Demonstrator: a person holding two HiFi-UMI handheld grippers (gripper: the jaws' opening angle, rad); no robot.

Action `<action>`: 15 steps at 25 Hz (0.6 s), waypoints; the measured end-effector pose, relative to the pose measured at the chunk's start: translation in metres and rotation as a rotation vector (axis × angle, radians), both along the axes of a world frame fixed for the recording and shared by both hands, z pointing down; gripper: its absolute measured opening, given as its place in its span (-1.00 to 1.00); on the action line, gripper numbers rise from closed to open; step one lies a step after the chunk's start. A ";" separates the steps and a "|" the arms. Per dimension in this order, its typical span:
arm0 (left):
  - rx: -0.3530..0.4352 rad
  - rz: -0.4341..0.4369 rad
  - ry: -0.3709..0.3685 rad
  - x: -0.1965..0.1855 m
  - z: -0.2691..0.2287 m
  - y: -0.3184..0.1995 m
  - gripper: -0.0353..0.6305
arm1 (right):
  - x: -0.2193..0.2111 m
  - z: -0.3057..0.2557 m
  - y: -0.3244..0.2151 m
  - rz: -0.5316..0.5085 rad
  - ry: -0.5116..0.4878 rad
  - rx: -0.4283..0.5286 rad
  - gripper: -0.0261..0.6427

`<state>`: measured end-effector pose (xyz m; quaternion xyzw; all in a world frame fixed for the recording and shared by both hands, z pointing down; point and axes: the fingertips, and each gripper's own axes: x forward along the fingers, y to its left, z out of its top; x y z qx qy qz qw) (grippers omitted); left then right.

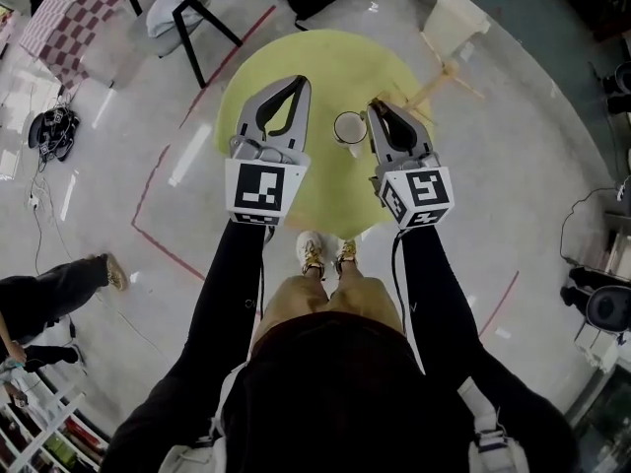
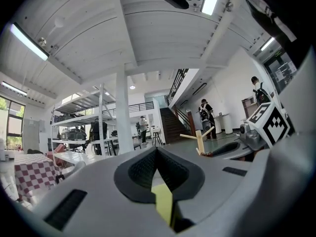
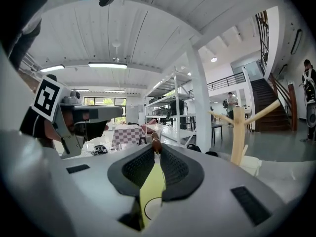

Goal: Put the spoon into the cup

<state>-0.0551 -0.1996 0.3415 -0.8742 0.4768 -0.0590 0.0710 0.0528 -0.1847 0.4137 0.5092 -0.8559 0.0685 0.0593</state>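
A white cup [image 1: 349, 126] stands on the round yellow-green table [image 1: 296, 57], between my two grippers. My right gripper [image 1: 376, 107] hovers just right of the cup and is shut on the spoon, whose brown end [image 3: 156, 144] pokes out at the fingertips while a thin stem runs down between the jaws. Below those jaws the cup's rim [image 3: 152, 207] shows in the right gripper view. From the left gripper view the spoon's brown tip [image 2: 205, 153] is visible at the right gripper's nose. My left gripper [image 1: 297, 83] hangs left of the cup, shut and holding nothing.
A wooden peg stand [image 1: 441, 79] sits at the table's far right edge, also in the right gripper view [image 3: 238, 132]. A black-legged chair [image 1: 182, 18] and a checked table [image 1: 69, 13] lie beyond at the left. Someone's legs [image 1: 49, 289] are on the floor at the left.
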 end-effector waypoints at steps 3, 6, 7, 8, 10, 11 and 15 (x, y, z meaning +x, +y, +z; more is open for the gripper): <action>-0.012 0.009 0.015 0.003 0.015 -0.003 -0.85 | -0.002 0.022 -0.003 -0.014 -0.007 -0.032 -0.76; -0.030 0.008 0.038 0.005 0.028 -0.006 -0.85 | -0.004 0.044 -0.004 -0.027 -0.020 -0.069 -0.76; -0.038 0.007 0.038 0.007 0.033 -0.007 -0.85 | -0.004 0.052 -0.005 -0.031 -0.021 -0.081 -0.76; -0.044 0.008 0.036 0.009 0.038 -0.009 -0.85 | -0.003 0.059 -0.005 -0.034 -0.022 -0.091 -0.76; -0.049 0.013 0.031 0.013 0.046 -0.011 -0.85 | -0.002 0.072 -0.007 -0.037 -0.021 -0.107 -0.76; -0.052 0.014 0.031 0.014 0.050 -0.012 -0.85 | -0.002 0.079 -0.007 -0.037 -0.020 -0.115 -0.76; -0.070 0.003 0.045 0.014 0.062 -0.014 -0.85 | -0.002 0.098 -0.007 -0.045 -0.019 -0.142 -0.76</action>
